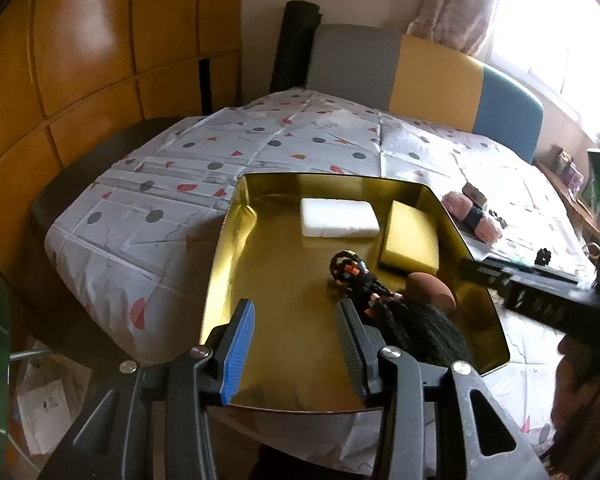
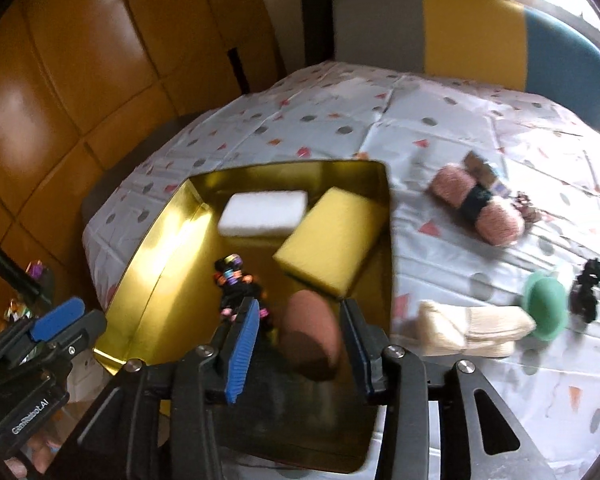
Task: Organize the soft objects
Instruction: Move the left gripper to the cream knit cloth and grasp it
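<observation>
A gold tray [image 1: 224,248] [image 2: 148,248] on the spotted tablecloth holds a white sponge [image 1: 338,218] [image 2: 262,212], a yellow sponge [image 1: 412,236] [image 2: 332,240], a brown egg-shaped sponge [image 1: 432,292] [image 2: 312,336] and a black braided hair piece with coloured beads [image 1: 380,300] [image 2: 236,280]. My left gripper [image 1: 296,332] is open and empty above the tray's near left part. My right gripper [image 2: 300,336] is open with the brown sponge between its fingers, not pinched. On the cloth right of the tray lie pink yarn [image 2: 480,204] [image 1: 472,216], cream socks [image 2: 472,328], a green soft disc [image 2: 544,312] and a black hair tie [image 2: 586,292].
A grey, yellow and blue chair back [image 1: 420,76] [image 2: 472,36] stands behind the table. Orange wall panels [image 1: 80,60] are at the left. The table edge drops off at the left and front. The left gripper also shows in the right wrist view [image 2: 56,324].
</observation>
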`<action>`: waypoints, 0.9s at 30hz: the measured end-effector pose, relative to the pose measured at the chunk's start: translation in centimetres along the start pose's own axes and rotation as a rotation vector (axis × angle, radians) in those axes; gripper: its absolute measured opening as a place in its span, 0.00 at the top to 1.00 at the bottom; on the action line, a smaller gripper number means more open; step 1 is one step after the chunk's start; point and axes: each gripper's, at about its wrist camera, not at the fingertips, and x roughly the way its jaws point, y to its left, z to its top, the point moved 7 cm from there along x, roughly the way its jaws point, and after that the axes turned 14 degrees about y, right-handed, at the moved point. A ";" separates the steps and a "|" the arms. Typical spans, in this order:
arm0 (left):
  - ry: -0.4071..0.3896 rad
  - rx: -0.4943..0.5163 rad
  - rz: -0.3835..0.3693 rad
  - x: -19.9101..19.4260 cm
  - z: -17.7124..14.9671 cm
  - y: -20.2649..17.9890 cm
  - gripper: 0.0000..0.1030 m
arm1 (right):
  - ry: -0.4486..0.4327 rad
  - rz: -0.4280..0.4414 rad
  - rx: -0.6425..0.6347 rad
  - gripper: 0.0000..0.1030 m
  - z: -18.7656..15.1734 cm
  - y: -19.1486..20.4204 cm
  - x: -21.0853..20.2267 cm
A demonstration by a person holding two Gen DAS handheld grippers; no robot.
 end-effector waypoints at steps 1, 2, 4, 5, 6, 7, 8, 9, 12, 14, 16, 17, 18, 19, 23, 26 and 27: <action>0.000 0.006 0.000 0.0 0.0 -0.2 0.59 | -0.010 -0.005 0.012 0.56 0.0 -0.7 -0.5; 0.000 0.013 0.000 0.0 0.0 -0.4 0.59 | -0.017 -0.010 0.022 0.55 0.0 -1.4 -0.8; 0.003 0.025 0.001 0.0 0.0 -0.9 0.59 | -0.031 -0.020 0.040 0.54 0.0 -2.7 -1.5; 0.003 0.033 0.001 0.0 0.0 -1.2 0.59 | -0.037 -0.028 0.051 0.53 -0.1 -3.5 -1.9; 0.004 0.040 0.002 0.0 0.0 -1.5 0.59 | -0.044 -0.035 0.066 0.53 -0.1 -4.4 -2.3; 0.004 0.046 0.001 0.0 0.0 -1.7 0.59 | -0.049 -0.041 0.076 0.52 -0.2 -5.2 -2.6; 0.006 0.054 0.000 0.0 0.0 -2.0 0.59 | -0.056 -0.054 0.091 0.51 -0.3 -6.3 -3.1; 0.007 0.063 -0.001 0.0 0.1 -2.3 0.59 | -0.061 -0.063 0.100 0.49 -0.4 -7.1 -3.4; 0.006 0.092 -0.003 0.0 0.2 -3.4 0.59 | -0.078 -0.101 0.144 0.44 -0.9 -10.2 -4.6; 0.009 0.115 -0.008 0.0 0.3 -4.2 0.59 | -0.086 -0.125 0.175 0.44 -1.3 -12.3 -5.3; 0.009 0.140 -0.017 0.0 0.5 -5.1 0.59 | -0.090 -0.152 0.205 0.43 -1.8 -14.4 -5.8; 0.008 0.149 -0.020 0.0 0.5 -5.5 0.59 | -0.090 -0.173 0.227 0.43 -2.2 -16.0 -6.1; 0.007 0.162 -0.026 -0.1 0.6 -6.0 0.59 | -0.091 -0.188 0.244 0.42 -2.6 -17.1 -6.4; 0.007 0.175 -0.035 -0.2 0.7 -6.5 0.59 | -0.093 -0.203 0.262 0.40 -2.9 -18.4 -6.7; -0.003 0.243 -0.074 -0.7 1.2 -9.5 0.59 | -0.093 -0.274 0.369 0.39 -4.8 -24.2 -7.4; -0.013 0.329 -0.091 -0.9 1.5 -12.6 0.59 | -0.089 -0.299 0.463 0.39 -7.0 -28.1 -7.1; -0.016 0.371 -0.094 -0.9 1.5 -13.9 0.59 | -0.088 -0.297 0.494 0.39 -7.7 -29.0 -6.9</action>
